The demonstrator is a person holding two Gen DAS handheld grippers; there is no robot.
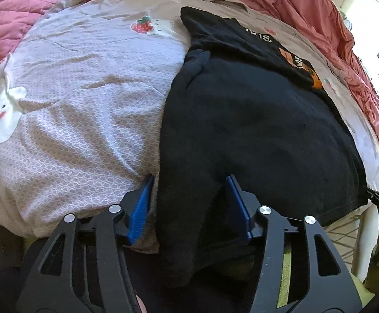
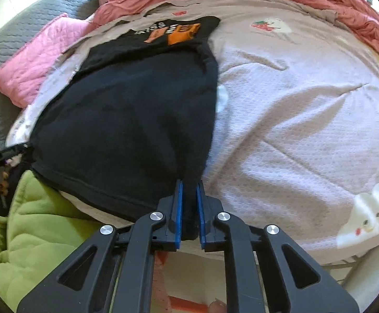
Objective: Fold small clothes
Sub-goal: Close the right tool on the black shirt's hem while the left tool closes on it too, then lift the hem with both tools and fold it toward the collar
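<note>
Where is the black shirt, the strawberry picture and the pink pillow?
black shirt [image 2: 126, 120]: right wrist view, on the middle of its plain dark cloth.
strawberry picture [image 1: 143, 25]: left wrist view, on the red berry printed on the bedspread.
pink pillow [image 2: 36, 60]: right wrist view, on its quilted top.

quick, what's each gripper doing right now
left gripper: open, black shirt corner between the jaws, not pinched.
right gripper: shut on the black shirt's corner.

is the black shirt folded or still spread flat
Partly folded: the black shirt lies doubled over on the bed, its printed end showing beyond the top layer. The right gripper pinches one corner.
</note>
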